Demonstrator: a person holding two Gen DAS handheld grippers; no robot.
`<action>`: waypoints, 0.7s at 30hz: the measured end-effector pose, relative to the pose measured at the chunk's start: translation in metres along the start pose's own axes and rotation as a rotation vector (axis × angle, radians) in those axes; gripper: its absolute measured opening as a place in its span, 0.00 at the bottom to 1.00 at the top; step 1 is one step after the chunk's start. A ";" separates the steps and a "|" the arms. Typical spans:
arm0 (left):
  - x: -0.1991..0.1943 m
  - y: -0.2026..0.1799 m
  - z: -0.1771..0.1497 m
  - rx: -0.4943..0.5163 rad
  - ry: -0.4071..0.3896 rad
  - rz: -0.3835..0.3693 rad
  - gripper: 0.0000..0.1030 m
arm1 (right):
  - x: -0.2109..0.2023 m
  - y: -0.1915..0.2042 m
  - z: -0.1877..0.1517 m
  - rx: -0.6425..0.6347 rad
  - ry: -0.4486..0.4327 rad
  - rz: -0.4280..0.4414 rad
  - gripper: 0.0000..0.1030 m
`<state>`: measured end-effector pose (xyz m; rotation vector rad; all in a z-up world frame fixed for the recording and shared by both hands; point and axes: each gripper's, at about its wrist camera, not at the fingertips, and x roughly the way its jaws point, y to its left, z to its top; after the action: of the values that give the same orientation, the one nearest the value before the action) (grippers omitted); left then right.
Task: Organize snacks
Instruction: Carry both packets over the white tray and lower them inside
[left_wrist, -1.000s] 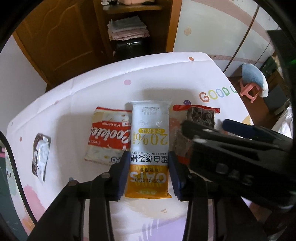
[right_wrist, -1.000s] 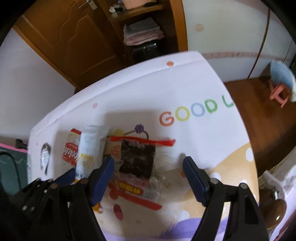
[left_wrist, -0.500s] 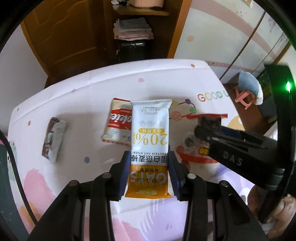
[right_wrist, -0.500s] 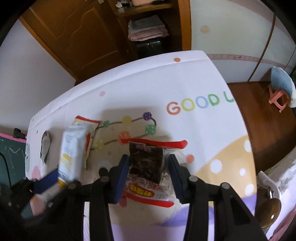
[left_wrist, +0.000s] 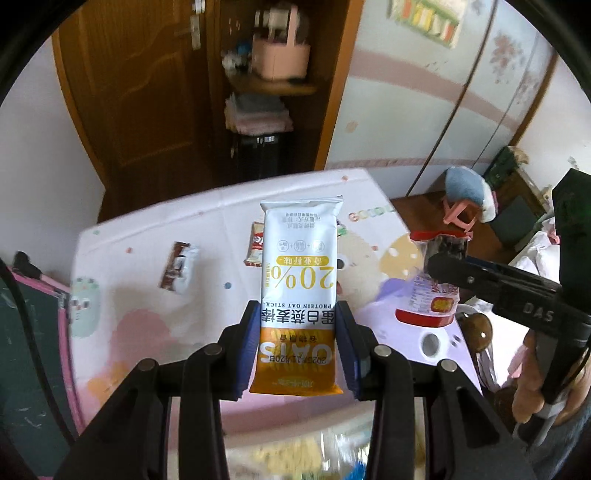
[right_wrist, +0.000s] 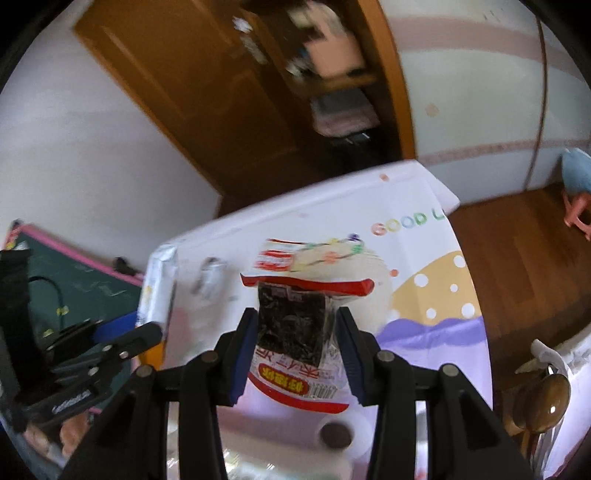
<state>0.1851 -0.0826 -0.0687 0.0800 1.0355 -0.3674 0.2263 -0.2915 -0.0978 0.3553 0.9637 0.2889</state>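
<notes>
Oat bar pack (left_wrist: 298, 295), white on top and orange at the bottom, flat and smooth, squeezed by its lower half between the blue pads of the left gripper (left_wrist: 298, 347), up off the table (left_wrist: 147, 332). Seaweed snack bag (right_wrist: 295, 332), see-through and crinkly with red edges and dark flakes inside, pinched in the right gripper (right_wrist: 295, 350). From the left camera only: small brown-and-white wrapper (left_wrist: 179, 271) and red cookie pack (left_wrist: 255, 245) lying flat on the cartoon-printed cloth, plus a bit of hand (left_wrist: 532, 395) on the right tool. From the right camera only: colourful letters (right_wrist: 402, 223) and a wooden floor (right_wrist: 524, 266).
</notes>
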 end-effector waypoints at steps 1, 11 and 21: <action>-0.022 -0.003 -0.009 0.011 -0.030 -0.002 0.37 | -0.017 0.009 -0.007 -0.023 -0.018 0.021 0.42; -0.162 -0.019 -0.096 0.015 -0.224 0.029 0.38 | -0.128 0.088 -0.086 -0.194 -0.156 0.131 0.42; -0.176 -0.021 -0.193 -0.076 -0.239 0.017 0.38 | -0.155 0.107 -0.176 -0.196 -0.222 0.054 0.43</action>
<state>-0.0607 -0.0107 -0.0157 -0.0236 0.8107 -0.3133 -0.0135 -0.2271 -0.0291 0.2281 0.7016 0.3816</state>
